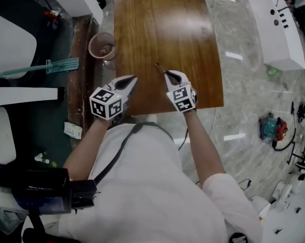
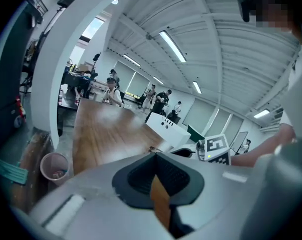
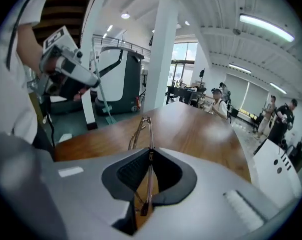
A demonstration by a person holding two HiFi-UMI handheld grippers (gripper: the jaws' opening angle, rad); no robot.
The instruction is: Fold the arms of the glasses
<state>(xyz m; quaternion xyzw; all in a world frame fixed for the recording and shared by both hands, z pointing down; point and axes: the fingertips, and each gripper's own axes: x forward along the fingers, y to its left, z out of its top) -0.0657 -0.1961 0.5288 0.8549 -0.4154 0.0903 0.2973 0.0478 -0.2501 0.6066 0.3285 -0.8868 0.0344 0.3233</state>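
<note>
The glasses (image 1: 160, 69), a thin metal-framed pair, stick out ahead of my right gripper (image 1: 171, 76) over the near end of the wooden table (image 1: 162, 24). In the right gripper view the glasses (image 3: 141, 129) stand edge-on, one slim arm running back between the jaws, and the right gripper (image 3: 149, 153) is shut on it. My left gripper (image 1: 129, 81) hovers a little to the left, apart from the glasses. Its jaws are shut with nothing between them in the left gripper view (image 2: 155, 155). Whether the arms are folded I cannot tell.
A paper cup (image 1: 101, 45) stands off the table's left edge, beside a teal broom head (image 1: 62, 65). A white console (image 1: 276, 24) stands right of the table, with a small machine (image 1: 271, 127) and cables on the marble floor. People stand far beyond the table.
</note>
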